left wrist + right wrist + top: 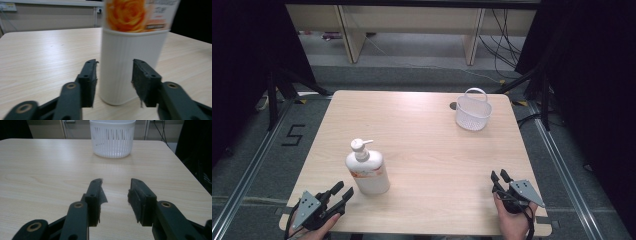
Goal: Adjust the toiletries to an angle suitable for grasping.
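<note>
Bottle [367, 170]: one, white pump type, orange label, lower left of frame.
Basket [473, 111]: one, white, slotted, upper right.
My left gripper [341, 193]: released, empty.
My right gripper [500, 176]: released, empty.

White bottle [368, 171] (orange label), white basket [472, 112]

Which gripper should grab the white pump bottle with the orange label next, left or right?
Left, probably. The left gripper sits open right beside the white pump bottle with the orange label, jaws framing its base. The right gripper sits across the wooden table, aimed toward the white slotted plastic basket.
</note>
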Action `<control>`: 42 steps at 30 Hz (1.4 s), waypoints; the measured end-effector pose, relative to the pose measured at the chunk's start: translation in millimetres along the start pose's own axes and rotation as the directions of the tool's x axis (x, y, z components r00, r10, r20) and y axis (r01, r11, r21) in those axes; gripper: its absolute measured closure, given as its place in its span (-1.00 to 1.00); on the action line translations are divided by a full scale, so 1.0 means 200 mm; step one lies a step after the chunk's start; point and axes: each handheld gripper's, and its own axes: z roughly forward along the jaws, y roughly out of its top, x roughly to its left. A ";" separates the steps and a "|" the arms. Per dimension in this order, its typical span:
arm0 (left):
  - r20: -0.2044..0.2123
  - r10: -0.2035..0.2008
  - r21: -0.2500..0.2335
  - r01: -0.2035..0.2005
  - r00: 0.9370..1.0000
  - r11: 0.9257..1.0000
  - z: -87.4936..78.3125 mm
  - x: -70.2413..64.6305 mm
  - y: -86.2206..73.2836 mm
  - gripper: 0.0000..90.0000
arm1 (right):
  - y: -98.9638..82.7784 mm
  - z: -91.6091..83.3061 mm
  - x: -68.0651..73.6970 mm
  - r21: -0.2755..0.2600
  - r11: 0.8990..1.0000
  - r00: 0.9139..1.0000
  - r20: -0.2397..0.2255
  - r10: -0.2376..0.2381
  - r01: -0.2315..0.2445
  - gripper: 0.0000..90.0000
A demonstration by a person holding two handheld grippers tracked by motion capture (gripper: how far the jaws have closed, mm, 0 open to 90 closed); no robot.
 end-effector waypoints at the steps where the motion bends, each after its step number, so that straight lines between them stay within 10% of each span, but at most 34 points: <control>1: -0.006 0.012 0.002 -0.012 1.000 1.000 -0.02 -0.03 0.01 0.39 | 0.00 0.00 -0.01 -0.004 1.000 1.000 -0.004 -0.023 0.022 0.42; 12: 0.053 0.079 0.004 -0.079 0.995 0.997 0.05 -0.19 0.11 0.98 | 0.01 0.01 -0.01 0.013 0.998 0.998 0.012 -0.062 0.062 0.71; 42: 0.051 0.118 0.000 -0.118 0.992 0.993 0.26 -0.22 0.22 0.99 | 0.00 0.03 0.00 0.001 0.998 0.998 0.005 -0.061 0.061 0.67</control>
